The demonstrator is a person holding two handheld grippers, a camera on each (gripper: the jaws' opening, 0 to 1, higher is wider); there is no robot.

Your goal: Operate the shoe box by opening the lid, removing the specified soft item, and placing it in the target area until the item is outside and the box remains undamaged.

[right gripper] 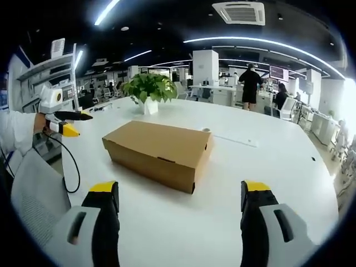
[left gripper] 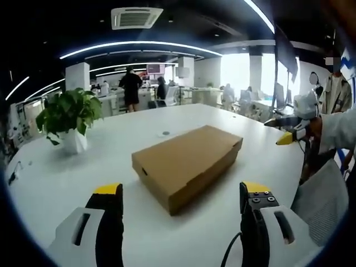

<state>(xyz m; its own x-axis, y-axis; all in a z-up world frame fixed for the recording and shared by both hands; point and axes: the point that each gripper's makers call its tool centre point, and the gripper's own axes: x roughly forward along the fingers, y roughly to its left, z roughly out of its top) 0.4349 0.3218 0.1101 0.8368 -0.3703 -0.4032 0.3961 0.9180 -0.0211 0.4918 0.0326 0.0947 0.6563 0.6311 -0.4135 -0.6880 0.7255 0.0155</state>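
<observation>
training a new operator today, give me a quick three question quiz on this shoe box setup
1. True or false: the lid of the brown cardboard shoe box is already open.
2. What stands on the white round table beyond the box? A) a red mug B) a green leafy plant in a white pot C) a laptop
3. Fill in: the left claw and right claw both have jaws that are ____.

Key: 1 false, the lid is shut. 2 B. 3 open, set wide apart and touching nothing.
</observation>
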